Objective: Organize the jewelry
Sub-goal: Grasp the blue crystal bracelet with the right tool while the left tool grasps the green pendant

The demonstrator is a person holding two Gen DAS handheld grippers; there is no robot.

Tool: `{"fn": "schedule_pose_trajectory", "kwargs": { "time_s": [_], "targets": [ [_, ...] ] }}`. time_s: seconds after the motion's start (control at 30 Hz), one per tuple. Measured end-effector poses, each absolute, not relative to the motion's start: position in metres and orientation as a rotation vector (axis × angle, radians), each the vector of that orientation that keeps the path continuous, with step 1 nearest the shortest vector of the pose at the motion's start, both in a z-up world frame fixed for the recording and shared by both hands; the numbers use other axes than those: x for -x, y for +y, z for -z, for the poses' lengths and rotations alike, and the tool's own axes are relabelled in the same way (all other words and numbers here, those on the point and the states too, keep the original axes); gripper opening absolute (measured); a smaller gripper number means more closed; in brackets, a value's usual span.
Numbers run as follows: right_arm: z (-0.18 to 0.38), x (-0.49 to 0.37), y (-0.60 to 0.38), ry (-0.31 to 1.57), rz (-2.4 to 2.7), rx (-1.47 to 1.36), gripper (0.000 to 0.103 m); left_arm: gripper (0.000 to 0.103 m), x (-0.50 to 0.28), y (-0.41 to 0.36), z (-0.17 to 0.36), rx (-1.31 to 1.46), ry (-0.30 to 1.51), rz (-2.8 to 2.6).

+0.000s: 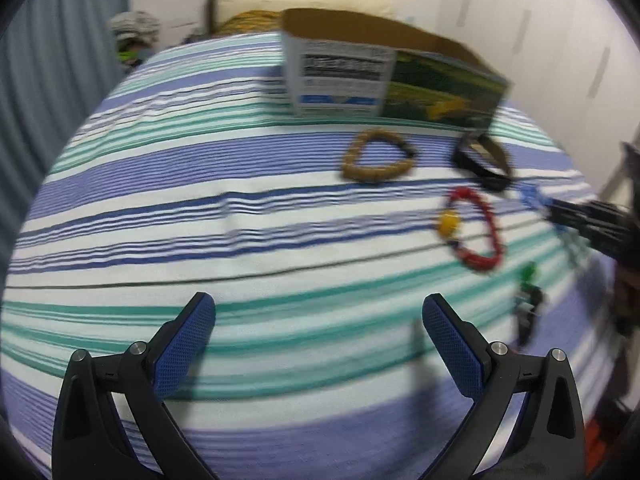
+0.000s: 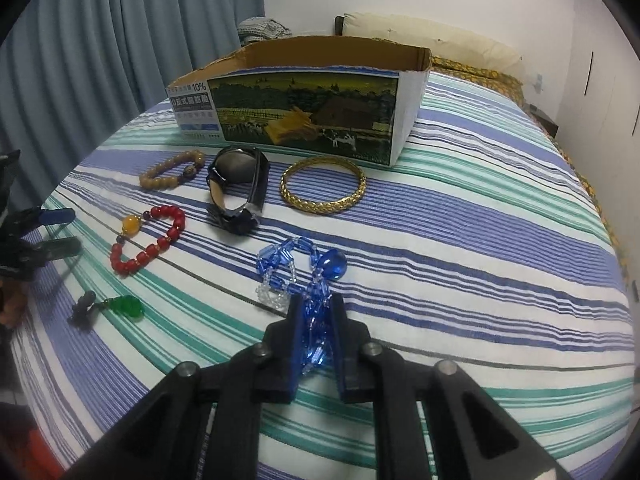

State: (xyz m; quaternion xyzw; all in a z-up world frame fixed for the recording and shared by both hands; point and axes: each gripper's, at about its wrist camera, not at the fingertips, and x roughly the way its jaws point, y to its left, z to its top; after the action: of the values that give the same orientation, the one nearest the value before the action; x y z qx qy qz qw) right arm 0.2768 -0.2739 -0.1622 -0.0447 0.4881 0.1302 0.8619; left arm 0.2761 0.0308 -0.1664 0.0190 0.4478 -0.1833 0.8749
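My right gripper (image 2: 316,308) is shut on a blue bead necklace (image 2: 304,268) lying on the striped bedspread (image 2: 480,216). Beyond it lie a gold bangle (image 2: 322,184), a black watch (image 2: 238,184), a tan bead bracelet (image 2: 172,172), a red bead bracelet (image 2: 150,240) and a green pendant (image 2: 128,308). An open cardboard box (image 2: 304,108) stands behind them. My left gripper (image 1: 318,316) is open and empty above the bedspread (image 1: 200,200), left of the red bracelet (image 1: 476,232), tan bracelet (image 1: 376,160) and box (image 1: 384,72). The left wrist view is blurred.
A blue curtain (image 2: 120,40) hangs at the left. A cream pillow (image 2: 432,36) and a yellow patterned cover (image 2: 480,72) lie at the head of the bed. White cupboard doors (image 2: 600,80) stand to the right.
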Motion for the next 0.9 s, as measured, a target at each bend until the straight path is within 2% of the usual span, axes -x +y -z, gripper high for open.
{"fn": "schedule_pose_trajectory", "kwargs": {
  "time_s": [0.23, 0.37, 0.43, 0.57, 0.6, 0.63, 0.67, 0.7, 0.73, 0.9],
  "targets": [
    [0.162, -0.275, -0.269, 1.018, -0.259, 0.128, 0.013, 0.102, -0.233, -0.031, 0.142, -0.084, 0.862, 0.664],
    [0.162, -0.275, -0.269, 1.018, -0.258, 0.13, 0.013, 0.1, -0.232, -0.071, 0.15, -0.176, 0.885, 0.69],
    [0.162, -0.275, -0.269, 1.018, -0.257, 0.133, 0.013, 0.082, -0.236, -0.086, 0.16, -0.224, 0.918, 0.653],
    [0.162, -0.274, -0.268, 1.016, -0.255, 0.139, 0.013, 0.076, -0.234, -0.097, 0.166, -0.274, 0.904, 0.607],
    [0.162, -0.274, -0.269, 1.017, -0.255, 0.138, 0.013, 0.067, -0.232, -0.099, 0.166, -0.279, 0.895, 0.605],
    [0.162, -0.274, -0.268, 1.017, -0.256, 0.137, 0.013, 0.051, -0.23, -0.099, 0.165, -0.278, 0.886, 0.608],
    [0.162, -0.274, -0.268, 1.017, -0.256, 0.137, 0.013, 0.04, -0.228, -0.099, 0.164, -0.273, 0.882, 0.615],
    [0.162, -0.274, -0.268, 1.017, -0.256, 0.136, 0.013, 0.017, -0.226, -0.1, 0.163, -0.269, 0.877, 0.615],
    [0.162, -0.274, -0.268, 1.017, -0.256, 0.135, 0.013, 0.009, -0.225, -0.1, 0.163, -0.267, 0.875, 0.614],
    [0.162, -0.276, -0.277, 1.026, -0.283, 0.064, 0.013, 0.008, -0.223, -0.092, 0.159, -0.211, 0.851, 0.582]
  ]
}}
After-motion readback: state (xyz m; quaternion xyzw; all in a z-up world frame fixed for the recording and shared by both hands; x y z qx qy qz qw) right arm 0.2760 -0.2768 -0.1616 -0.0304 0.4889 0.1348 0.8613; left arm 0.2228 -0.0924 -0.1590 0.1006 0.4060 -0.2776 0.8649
